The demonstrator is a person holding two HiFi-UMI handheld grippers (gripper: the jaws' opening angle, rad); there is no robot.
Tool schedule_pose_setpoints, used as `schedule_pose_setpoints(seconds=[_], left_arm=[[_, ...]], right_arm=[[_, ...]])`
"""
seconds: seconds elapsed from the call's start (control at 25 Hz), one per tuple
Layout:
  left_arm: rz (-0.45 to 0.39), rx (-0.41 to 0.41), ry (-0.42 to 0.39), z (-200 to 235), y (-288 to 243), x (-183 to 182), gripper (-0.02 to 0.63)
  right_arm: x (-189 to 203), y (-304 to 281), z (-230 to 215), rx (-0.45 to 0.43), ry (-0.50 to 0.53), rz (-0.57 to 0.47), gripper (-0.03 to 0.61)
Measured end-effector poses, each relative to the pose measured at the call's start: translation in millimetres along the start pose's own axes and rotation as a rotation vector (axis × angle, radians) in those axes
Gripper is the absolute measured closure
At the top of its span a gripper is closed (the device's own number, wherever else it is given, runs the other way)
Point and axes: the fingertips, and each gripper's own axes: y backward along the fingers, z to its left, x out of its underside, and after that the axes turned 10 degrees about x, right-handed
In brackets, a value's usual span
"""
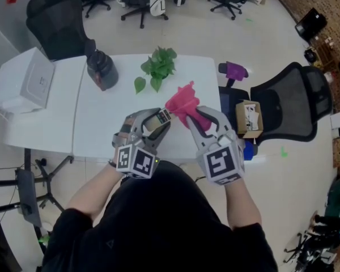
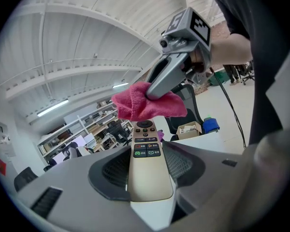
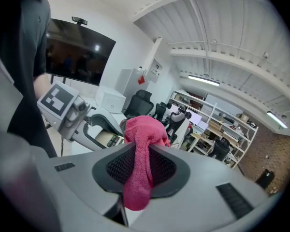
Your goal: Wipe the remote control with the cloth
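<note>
My left gripper (image 1: 154, 124) is shut on a beige remote control (image 2: 146, 163) with dark buttons, held above the white table (image 1: 102, 123). The remote (image 1: 158, 119) points to the right towards the pink cloth (image 1: 183, 102). My right gripper (image 1: 199, 119) is shut on that cloth (image 3: 141, 149), which bunches out past its jaws. In the left gripper view the cloth (image 2: 144, 103) rests over the remote's far tip, with the right gripper (image 2: 157, 92) above it. In the right gripper view the left gripper (image 3: 117, 132) and the remote (image 3: 108, 139) show behind the cloth at the left.
On the table stand a dark jug (image 1: 101, 68) and a green leafy plant (image 1: 157, 67). A white box (image 1: 33, 83) lies at the left end. A black office chair (image 1: 297, 103) and a cardboard box (image 1: 249, 118) stand close on the right.
</note>
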Motion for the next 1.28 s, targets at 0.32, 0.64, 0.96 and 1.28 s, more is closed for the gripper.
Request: schedule_pose_setpoints(seconds=[0.32, 0.64, 0.96, 1.28], left_arm=[[-0.021, 0.019, -0.047, -6.6, -1.1, -11.5, 0.405], [-0.037, 0.035, -0.050, -11.8, 0.2, -9.6, 0.405], [-0.235, 0.136, 0.540, 11.1, 1.7, -5.6, 0.405], [-1.009, 0.552, 1.643, 61.3, 27.4, -28.9, 0.403]], right_arm=[[-1.2, -14.0, 57.1, -0.133, 0.060, 0.022, 0.503], [25.8, -19.8, 13.7, 0.009, 0.020, 0.083, 0.503], [-5.5, 10.0, -33.0, 0.093, -0.294, -0.168, 0.503], [-7.6, 15.7, 6.4, -0.089, -0.553, -0.280, 0.503]])
